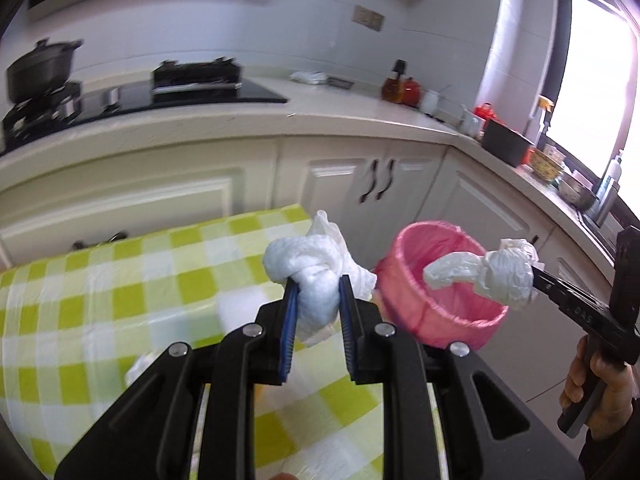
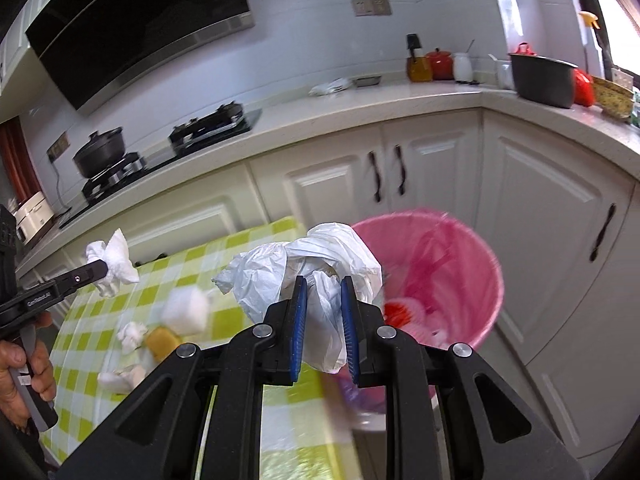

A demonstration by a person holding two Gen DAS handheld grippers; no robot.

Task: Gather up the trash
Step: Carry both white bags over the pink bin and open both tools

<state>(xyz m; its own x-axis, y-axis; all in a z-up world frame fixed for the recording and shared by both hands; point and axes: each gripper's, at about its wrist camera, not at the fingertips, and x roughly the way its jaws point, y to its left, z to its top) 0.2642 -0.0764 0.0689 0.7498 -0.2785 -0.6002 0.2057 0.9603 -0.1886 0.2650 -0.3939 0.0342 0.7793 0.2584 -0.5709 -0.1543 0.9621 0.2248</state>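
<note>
White crumpled tissue (image 1: 318, 276) sits clamped in the left gripper (image 1: 318, 292) above the green-checked tablecloth (image 1: 120, 300); the right gripper (image 2: 324, 292) grasps a knotted plastic bag (image 2: 316, 276) beside the pink-lined trash bin (image 2: 460, 240).

left black two-finger gripper (image 1: 318, 300): lower centre of its own view, blue pads clamped on a wad | right black two-finger gripper (image 2: 324, 304): lower centre, blue pads clamped likewise | bare right hand (image 1: 596, 392): lower right, gripping handle | bare left hand (image 2: 24, 376): lower left
</note>
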